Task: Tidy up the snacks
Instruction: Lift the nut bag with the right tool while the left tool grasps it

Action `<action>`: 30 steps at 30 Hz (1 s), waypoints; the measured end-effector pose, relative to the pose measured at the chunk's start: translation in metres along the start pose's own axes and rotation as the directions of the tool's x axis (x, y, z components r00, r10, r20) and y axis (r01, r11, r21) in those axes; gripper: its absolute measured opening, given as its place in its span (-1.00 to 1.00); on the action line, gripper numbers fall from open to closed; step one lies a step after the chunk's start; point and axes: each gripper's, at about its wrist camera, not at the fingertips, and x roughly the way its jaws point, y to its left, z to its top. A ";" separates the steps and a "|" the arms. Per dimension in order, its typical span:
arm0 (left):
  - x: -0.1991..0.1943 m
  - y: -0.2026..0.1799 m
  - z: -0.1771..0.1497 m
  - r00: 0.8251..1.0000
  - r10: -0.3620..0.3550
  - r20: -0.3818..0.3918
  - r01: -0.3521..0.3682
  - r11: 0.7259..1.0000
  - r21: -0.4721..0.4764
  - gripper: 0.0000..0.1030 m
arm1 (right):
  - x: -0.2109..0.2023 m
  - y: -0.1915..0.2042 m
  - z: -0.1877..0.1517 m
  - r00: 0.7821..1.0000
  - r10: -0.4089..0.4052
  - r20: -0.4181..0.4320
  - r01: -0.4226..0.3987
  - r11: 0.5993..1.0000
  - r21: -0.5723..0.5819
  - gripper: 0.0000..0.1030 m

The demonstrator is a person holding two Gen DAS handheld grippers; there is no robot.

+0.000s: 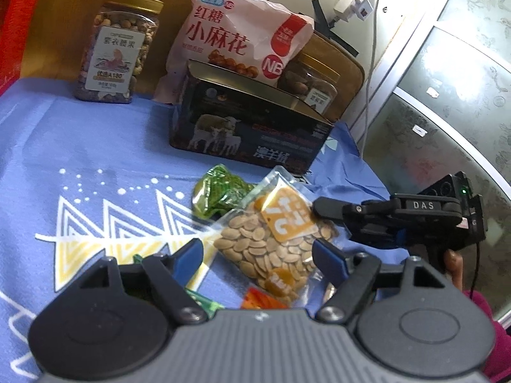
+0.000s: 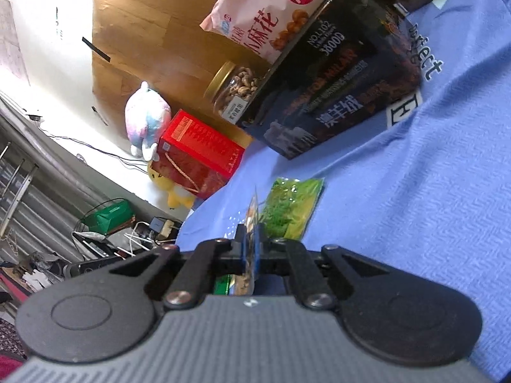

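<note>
Seeds packet (image 1: 274,233), light, crinkly and slippery, hangs by its three-o'clock edge from the clamped right gripper (image 1: 319,209); left gripper (image 1: 258,255) gapes wide.

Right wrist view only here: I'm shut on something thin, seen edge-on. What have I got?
Observer: A clear seed packet with an orange label; the right gripper pinches its edge beside that label.
Operator: Where is the left one?
Observer: The left gripper is open, one finger on each side of the packet's near end.
Operator: Anything else close by?
Observer: An orange wrapper shows just past the packet's near end, by the left gripper's base.
</note>
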 end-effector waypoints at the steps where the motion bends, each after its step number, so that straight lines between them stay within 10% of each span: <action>1: 0.001 -0.001 0.000 1.000 -0.002 -0.004 0.002 1.000 0.001 0.53 | 0.000 0.000 0.000 1.000 0.007 0.001 -0.007 1.000 0.003 -0.86; 8: 0.011 -0.020 -0.004 0.995 0.095 -0.019 -0.093 0.991 0.101 0.52 | 0.002 0.009 -0.002 0.999 0.005 -0.032 -0.007 0.998 -0.057 -0.76; 12: 0.012 -0.021 -0.005 0.995 0.096 -0.023 -0.093 0.989 0.114 0.51 | 0.007 0.016 -0.007 0.998 -0.008 -0.056 0.003 0.995 -0.095 -0.36; 16: 0.011 -0.019 -0.004 0.996 0.088 -0.022 -0.085 0.990 0.110 0.52 | 0.014 0.027 -0.013 0.995 -0.066 -0.069 0.053 0.982 -0.183 -0.71; 23: 0.004 -0.005 0.005 0.999 0.024 -0.024 -0.024 1.000 0.004 0.58 | -0.005 -0.006 -0.002 0.999 0.025 0.031 -0.026 0.999 0.032 -0.79; 30: 0.006 0.007 0.025 0.983 -0.184 -0.013 0.179 0.967 -0.183 0.52 | -0.017 -0.020 0.002 0.988 0.126 0.093 -0.137 0.983 0.122 -0.79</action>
